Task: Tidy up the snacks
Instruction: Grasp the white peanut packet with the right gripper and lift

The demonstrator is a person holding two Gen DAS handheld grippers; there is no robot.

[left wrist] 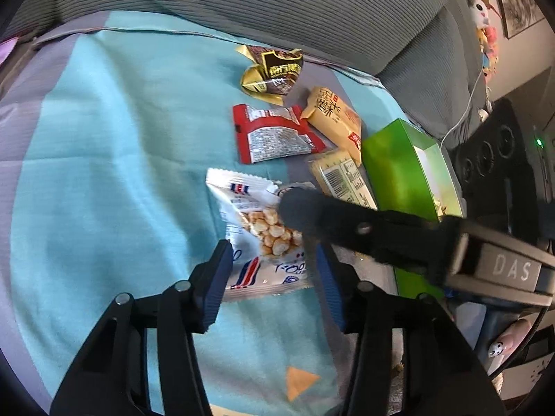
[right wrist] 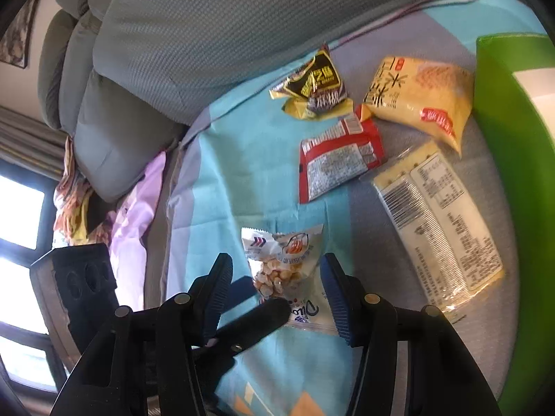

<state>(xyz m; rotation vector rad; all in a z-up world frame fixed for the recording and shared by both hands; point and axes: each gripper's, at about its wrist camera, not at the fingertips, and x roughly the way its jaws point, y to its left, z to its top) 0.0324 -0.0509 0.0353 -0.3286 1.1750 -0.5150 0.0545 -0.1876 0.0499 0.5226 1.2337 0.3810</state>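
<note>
A white snack bag (left wrist: 263, 235) with a window onto round puffs lies on the turquoise cloth (left wrist: 121, 173). My left gripper (left wrist: 274, 277) straddles its near end, with the blue pads at the bag's two side edges and the bag still flat. The right gripper's dark finger (left wrist: 298, 215) reaches in from the right and rests on the bag's top. In the right wrist view the same bag (right wrist: 284, 270) lies between the wide-apart pads of my right gripper (right wrist: 277, 294). One finger (right wrist: 263, 315) of the left gripper crosses its lower corner.
Beyond the bag lie a red packet (left wrist: 274, 135), a yellow packet (left wrist: 333, 118), a dark-gold packet (left wrist: 274, 69) and a pale barcode pack (left wrist: 347, 176). A green box (left wrist: 409, 170) stands open on the right. Grey sofa cushions (left wrist: 277, 7) rise behind. A painted fingernail (left wrist: 503, 343) shows at lower right.
</note>
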